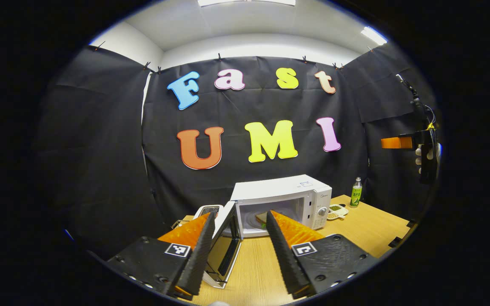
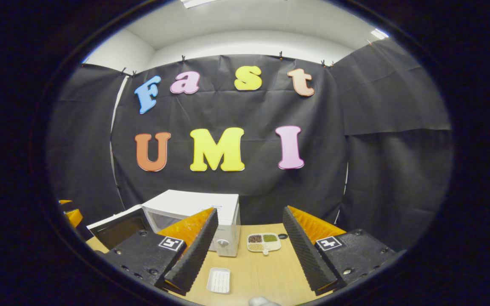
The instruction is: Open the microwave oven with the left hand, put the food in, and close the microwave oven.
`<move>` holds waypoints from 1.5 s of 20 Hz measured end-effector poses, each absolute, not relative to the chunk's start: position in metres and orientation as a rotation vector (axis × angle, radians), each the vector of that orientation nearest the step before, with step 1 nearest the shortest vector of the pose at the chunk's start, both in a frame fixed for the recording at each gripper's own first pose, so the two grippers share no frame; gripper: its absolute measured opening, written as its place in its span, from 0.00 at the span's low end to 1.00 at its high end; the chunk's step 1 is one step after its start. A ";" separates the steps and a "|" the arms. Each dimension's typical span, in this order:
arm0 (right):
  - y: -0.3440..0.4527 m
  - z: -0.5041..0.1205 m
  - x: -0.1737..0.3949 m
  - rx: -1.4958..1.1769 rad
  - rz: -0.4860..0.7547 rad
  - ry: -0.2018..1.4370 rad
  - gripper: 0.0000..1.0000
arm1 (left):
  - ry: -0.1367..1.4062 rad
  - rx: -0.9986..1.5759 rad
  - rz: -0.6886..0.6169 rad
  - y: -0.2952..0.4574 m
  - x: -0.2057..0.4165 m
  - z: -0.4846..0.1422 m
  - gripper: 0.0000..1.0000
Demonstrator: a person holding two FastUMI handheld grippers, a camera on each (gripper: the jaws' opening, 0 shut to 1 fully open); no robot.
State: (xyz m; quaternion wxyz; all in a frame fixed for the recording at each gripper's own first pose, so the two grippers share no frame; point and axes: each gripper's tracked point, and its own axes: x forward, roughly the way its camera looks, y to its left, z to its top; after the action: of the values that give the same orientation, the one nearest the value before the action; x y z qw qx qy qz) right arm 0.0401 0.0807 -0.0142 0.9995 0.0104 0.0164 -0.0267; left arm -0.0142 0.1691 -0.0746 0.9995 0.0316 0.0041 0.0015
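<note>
in the left gripper view we see our left tongs [image 1: 240,238] spread wide and empty, above the bench [image 1: 368,231] before the microwave oven [image 1: 287,199], whose door [image 1: 224,250] hangs open to the left. the food [image 1: 262,218] lies inside on the turntable. our right tongs [image 2: 249,244] gape wide too, gripping nothing, over a small white tray [image 2: 219,280].

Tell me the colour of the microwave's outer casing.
White. The microwave shows it best in the left gripper view, standing on the wooden table with its door swung open.
</note>
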 end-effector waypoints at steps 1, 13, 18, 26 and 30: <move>0.080 -0.013 0.037 0.019 -0.054 0.034 0.98 | 0.007 0.065 0.021 0.177 -0.016 -0.077 0.42; 0.043 -0.018 -0.003 0.033 -0.150 0.115 0.98 | 0.126 0.073 0.149 0.303 0.020 -0.184 0.00; 0.036 -0.027 -0.017 0.053 -0.198 0.165 0.98 | 0.180 0.060 0.166 0.330 0.049 -0.234 0.00; 0.047 -0.035 -0.023 0.083 -0.186 0.208 0.98 | 0.204 0.043 0.119 0.316 0.048 -0.253 0.00; 0.051 -0.030 -0.021 0.074 -0.175 0.205 0.98 | 0.214 0.066 0.074 0.288 0.045 -0.258 0.00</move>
State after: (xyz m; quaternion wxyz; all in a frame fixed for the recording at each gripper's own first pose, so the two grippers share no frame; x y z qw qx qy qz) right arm -0.0210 0.0513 -0.0301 0.9902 0.0366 0.1023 -0.0872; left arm 0.0452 0.2880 -0.2581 0.9930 0.0332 0.1069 0.0368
